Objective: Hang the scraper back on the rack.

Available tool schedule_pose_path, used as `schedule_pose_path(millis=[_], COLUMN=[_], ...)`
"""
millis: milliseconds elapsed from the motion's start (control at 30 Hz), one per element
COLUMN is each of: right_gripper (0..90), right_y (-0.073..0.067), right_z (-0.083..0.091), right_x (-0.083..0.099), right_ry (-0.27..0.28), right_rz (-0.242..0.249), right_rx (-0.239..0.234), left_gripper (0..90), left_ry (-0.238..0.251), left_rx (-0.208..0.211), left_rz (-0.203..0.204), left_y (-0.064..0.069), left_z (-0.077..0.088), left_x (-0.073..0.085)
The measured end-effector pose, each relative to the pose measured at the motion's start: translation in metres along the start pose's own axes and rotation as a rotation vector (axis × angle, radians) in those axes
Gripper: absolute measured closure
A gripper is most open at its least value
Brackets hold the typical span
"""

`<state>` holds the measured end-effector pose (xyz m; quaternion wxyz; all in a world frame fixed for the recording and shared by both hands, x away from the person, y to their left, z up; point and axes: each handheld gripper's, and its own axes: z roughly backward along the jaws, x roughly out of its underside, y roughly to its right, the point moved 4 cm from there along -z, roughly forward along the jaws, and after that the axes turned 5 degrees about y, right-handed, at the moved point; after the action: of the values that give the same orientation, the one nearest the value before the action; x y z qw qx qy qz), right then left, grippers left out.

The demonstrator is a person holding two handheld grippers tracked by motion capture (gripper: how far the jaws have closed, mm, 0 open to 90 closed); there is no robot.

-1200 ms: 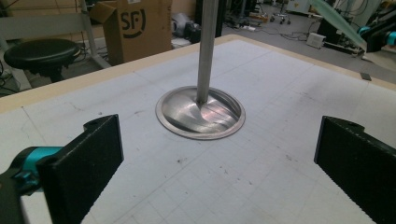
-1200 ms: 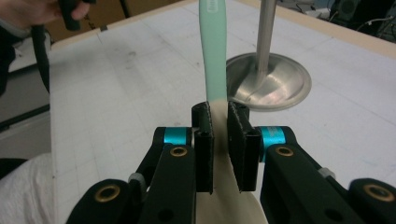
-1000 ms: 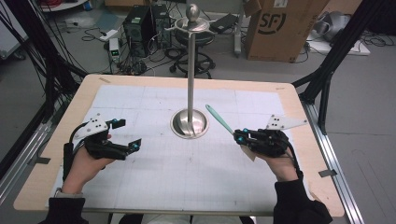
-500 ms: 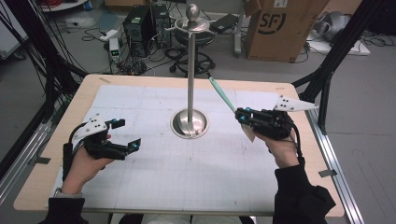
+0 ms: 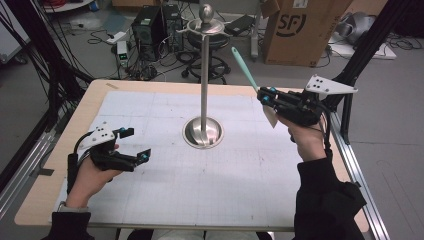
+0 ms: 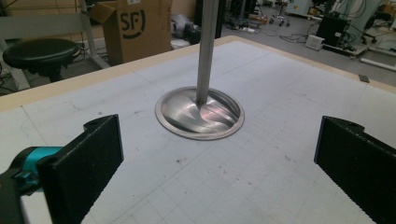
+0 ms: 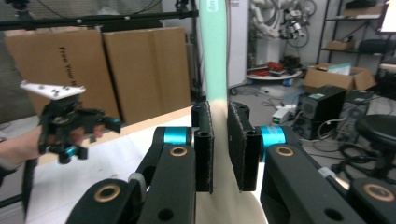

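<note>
A steel stand rises from a round base in the middle of the table, with a ball and hook arms at its top. My right gripper is lifted above the table's right side and shut on a spatula. The spatula's teal handle points up toward the stand's top, and its cream blade hangs below the jaws. In the right gripper view the pads clamp the handle. My left gripper rests open on the table's left, facing the base, with nothing between its jaws.
A white gridded mat covers the tabletop. Behind the table are a cardboard box, a computer tower, a stool and loose cables. A black frame post stands at the right rear corner.
My right gripper has risen and moved back with the spatula, so the handle tip now reaches near the stand's top. The left gripper has stayed put.
</note>
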<state>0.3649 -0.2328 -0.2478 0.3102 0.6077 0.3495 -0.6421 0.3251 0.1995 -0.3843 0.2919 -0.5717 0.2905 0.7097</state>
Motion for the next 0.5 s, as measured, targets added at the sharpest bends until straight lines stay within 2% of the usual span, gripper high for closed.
schedule_pose_path(millis=[267,500], right_gripper=[81.2,81.2], right_y=[0.001,0.002], right_z=[-0.005,-0.013], right_x=[-0.015,-0.017], right_ry=[0.048,0.054], right_rz=[-0.006,-0.004], right_rx=[0.0,0.008], left_gripper=[1.7,1.7], left_ry=[-0.003,0.005], left_rx=[0.0,-0.003], left_rz=[0.006,0.009], left_y=[0.001,-0.001], left_z=[-0.001,0.001], left_x=[0.001,0.0])
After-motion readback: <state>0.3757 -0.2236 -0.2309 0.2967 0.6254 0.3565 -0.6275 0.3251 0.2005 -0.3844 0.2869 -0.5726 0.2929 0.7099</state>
